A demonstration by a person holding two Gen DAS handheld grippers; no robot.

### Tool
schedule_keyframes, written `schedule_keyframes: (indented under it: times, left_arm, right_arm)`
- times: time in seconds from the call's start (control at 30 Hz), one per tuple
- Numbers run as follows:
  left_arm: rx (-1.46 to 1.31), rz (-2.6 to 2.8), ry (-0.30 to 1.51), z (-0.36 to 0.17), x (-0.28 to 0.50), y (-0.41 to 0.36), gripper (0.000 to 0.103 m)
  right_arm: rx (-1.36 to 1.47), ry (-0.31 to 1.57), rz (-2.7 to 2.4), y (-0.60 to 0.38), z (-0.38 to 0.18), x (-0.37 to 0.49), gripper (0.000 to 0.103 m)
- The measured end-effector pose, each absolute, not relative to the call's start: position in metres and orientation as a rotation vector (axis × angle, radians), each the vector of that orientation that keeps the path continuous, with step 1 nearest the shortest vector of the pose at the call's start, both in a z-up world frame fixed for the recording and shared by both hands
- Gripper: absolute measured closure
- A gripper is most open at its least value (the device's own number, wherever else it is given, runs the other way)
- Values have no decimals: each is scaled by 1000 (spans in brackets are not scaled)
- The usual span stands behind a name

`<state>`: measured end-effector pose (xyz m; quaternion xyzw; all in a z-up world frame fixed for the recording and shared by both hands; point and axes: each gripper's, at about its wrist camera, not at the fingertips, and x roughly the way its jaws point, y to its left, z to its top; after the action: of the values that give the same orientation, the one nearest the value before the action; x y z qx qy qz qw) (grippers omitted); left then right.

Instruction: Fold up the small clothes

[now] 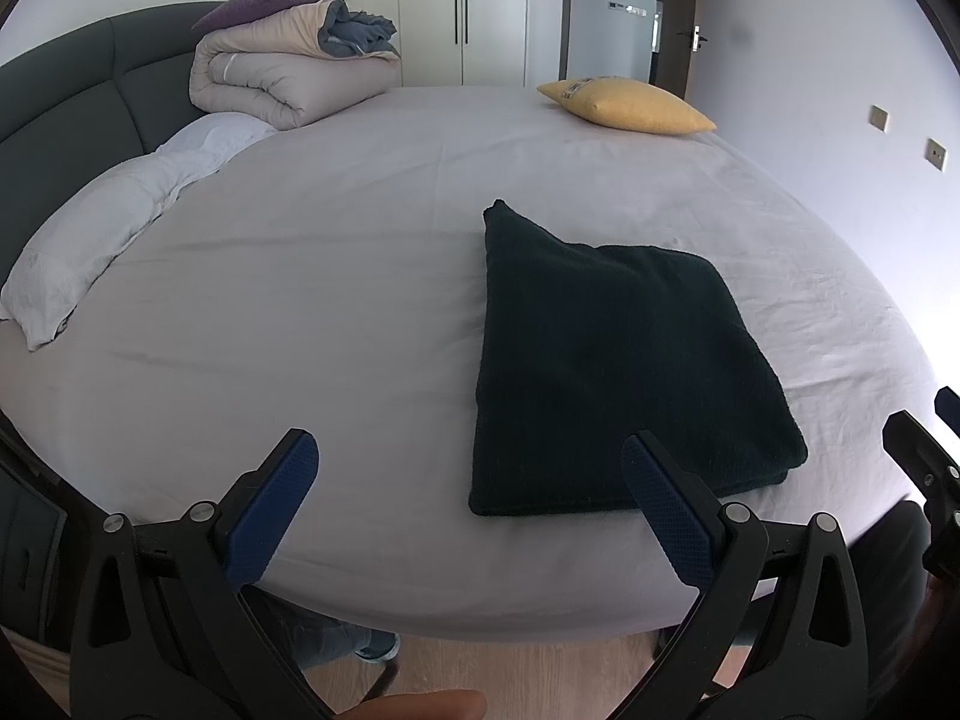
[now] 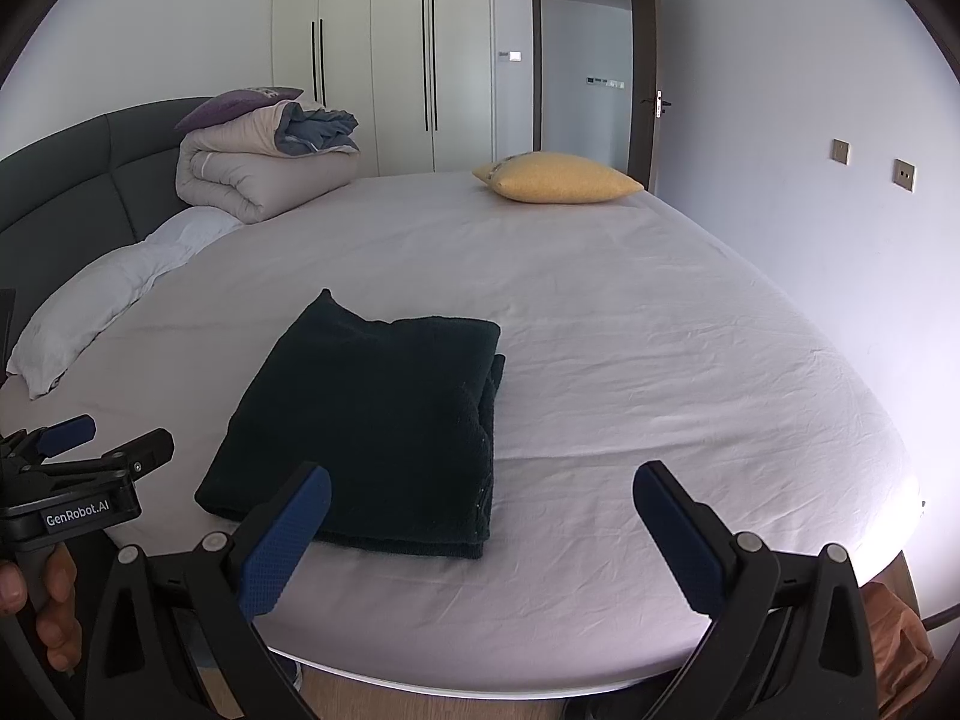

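A dark green, almost black garment [image 1: 618, 372] [image 2: 378, 420] lies folded into a thick rectangle on the grey bed sheet [image 1: 336, 300] [image 2: 630, 360], near the front edge. My left gripper [image 1: 471, 456] hovers open in front of its near left corner, holding nothing. My right gripper [image 2: 483, 495] is open too, over the sheet at the garment's near right corner, with empty blue pads [image 2: 282, 546]. In the right wrist view the left gripper [image 2: 114, 438] shows at the left edge, held by a hand [image 2: 54, 606].
At the head end lie a white pillow [image 1: 108, 228] [image 2: 102, 300] and a rolled beige duvet [image 1: 282, 72] [image 2: 258, 168] with a purple cushion on top. A yellow cushion [image 1: 630, 105] [image 2: 558, 178] sits at the far side. Wooden floor [image 1: 510, 666] lies below the bed edge.
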<state>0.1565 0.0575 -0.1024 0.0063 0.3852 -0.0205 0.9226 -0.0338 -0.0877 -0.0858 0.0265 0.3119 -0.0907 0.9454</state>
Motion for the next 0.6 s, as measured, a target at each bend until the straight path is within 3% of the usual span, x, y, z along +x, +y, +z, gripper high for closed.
schedule_keyframes:
  times: [0.6]
  left_arm:
    - [11, -42, 791, -103, 157, 57, 0]
  right_arm:
    - [55, 636, -178, -87, -88, -34, 0]
